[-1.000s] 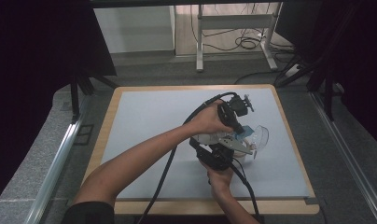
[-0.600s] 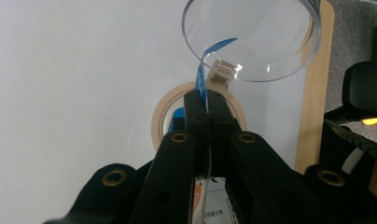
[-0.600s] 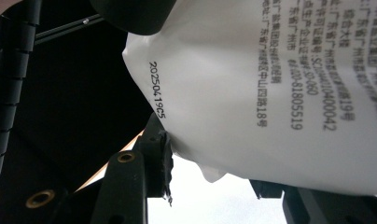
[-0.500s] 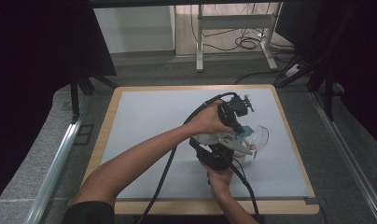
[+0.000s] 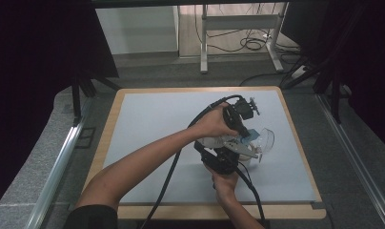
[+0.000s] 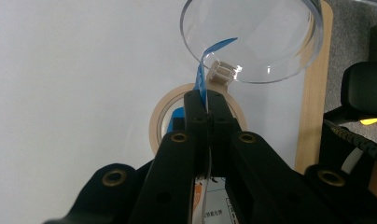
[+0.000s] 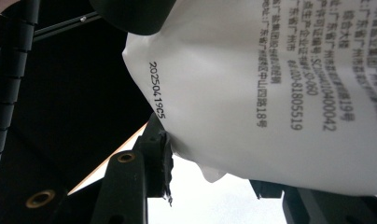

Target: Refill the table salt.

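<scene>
Both grippers work close together right of the table's centre, toward four o'clock on the grey mat (image 5: 147,143).

The left gripper (image 6: 204,106) has its jaws pressed together on the top edge of a white printed packet (image 7: 270,93), at a blue strip (image 6: 201,77) that rises from between the tips and curls toward twelve o'clock. The strip's long axis runs straight out from the jaws.

The right gripper (image 5: 224,160) sits at six o'clock of the left one, its hand (image 5: 225,183) below. One of its jaws (image 7: 154,149) bears on the packet's lower corner; the opposing jaw is hidden behind the packet, so I cannot tell whether the grip is closed.

A clear round dish (image 6: 252,37) lies just beyond the left jaws at one o'clock. A tape roll (image 6: 161,116) lies flat beneath them.

Judgement: a pull apart would move the grippers along the twelve-to-six line. Open mat lies toward nine o'clock; the table's wooden edge (image 6: 312,116) is near at three o'clock, and the dish crowds the far side.
</scene>
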The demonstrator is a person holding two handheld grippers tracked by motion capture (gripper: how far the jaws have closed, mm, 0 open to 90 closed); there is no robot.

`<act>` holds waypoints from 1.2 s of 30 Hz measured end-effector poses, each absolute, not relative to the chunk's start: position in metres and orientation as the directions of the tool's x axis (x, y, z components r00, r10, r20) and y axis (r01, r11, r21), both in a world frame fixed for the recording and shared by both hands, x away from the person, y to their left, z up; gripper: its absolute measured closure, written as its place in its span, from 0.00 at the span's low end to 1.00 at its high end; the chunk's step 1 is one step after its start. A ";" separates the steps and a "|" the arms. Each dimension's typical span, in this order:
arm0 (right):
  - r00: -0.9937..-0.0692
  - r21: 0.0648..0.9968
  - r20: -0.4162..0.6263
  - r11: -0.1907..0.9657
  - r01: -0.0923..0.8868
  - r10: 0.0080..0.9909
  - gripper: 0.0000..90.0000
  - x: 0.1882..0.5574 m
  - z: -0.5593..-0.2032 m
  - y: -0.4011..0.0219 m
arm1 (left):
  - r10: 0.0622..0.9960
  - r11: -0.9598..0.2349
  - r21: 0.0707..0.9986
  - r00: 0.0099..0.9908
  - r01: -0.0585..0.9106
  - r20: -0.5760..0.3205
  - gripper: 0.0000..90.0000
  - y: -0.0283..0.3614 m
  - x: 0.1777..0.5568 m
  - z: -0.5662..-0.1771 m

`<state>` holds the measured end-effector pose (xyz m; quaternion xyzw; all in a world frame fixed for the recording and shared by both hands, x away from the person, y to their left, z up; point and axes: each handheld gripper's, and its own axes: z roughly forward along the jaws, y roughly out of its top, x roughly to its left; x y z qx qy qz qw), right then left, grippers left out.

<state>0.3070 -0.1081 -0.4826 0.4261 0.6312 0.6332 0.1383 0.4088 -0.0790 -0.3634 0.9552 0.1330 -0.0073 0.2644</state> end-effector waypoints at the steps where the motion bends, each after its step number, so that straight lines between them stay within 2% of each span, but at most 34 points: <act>1: -0.598 0.917 0.364 -0.164 0.363 0.714 0.63 0.307 -0.483 -0.108 | 0.250 -0.824 0.505 0.965 0.258 -0.085 1.00 -0.079 0.409 -0.363; 36: -0.598 0.916 0.368 -0.169 0.363 0.711 0.63 0.306 -0.482 -0.109 | 0.250 -0.823 0.506 0.965 0.258 -0.084 1.00 -0.078 0.408 -0.362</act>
